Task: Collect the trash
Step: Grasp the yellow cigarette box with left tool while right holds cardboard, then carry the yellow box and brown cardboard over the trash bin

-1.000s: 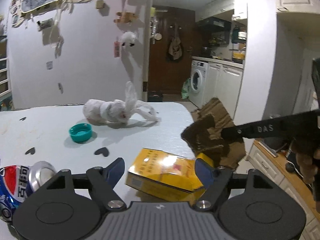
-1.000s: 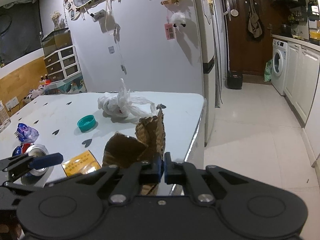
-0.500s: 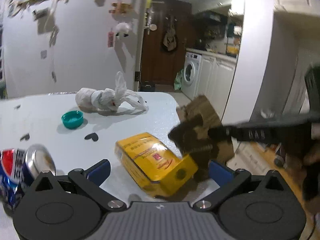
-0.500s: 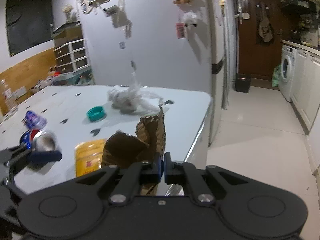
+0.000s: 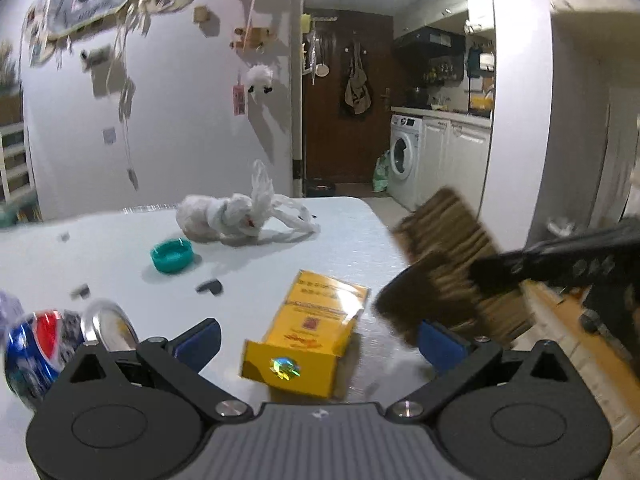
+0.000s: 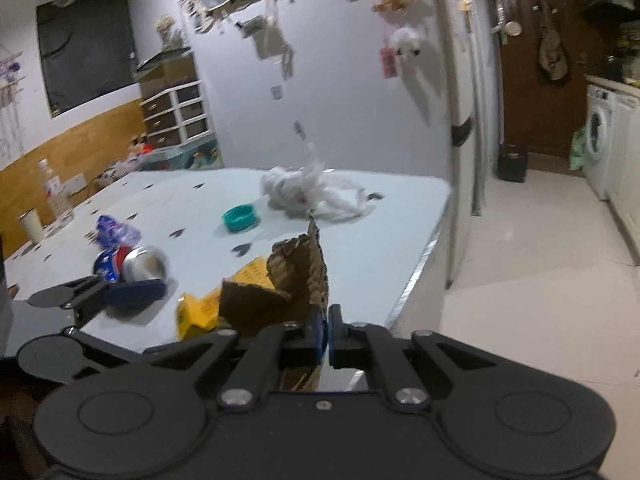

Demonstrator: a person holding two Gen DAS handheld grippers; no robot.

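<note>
The left gripper point(image 5: 316, 340) is level and spread wide around the near end of a yellow cardboard box point(image 5: 308, 344) on the white counter point(image 5: 100, 252). The right gripper point(image 6: 328, 326), beside it on the right, pinches a torn brown cardboard piece point(image 6: 296, 280) upright.

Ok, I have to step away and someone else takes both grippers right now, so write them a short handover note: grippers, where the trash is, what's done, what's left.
Right gripper: shut on the torn cardboard piece, held near the table's right edge.
Left gripper: open, its fingers either side of the yellow box, not gripping.
On the table: crushed Pepsi can, teal cap, white plastic bag, purple wrapper.
Done: cardboard picked up.
Left: bin the cardboard (no bin in view), then take the box, can, cap, bag and wrapper.
</note>
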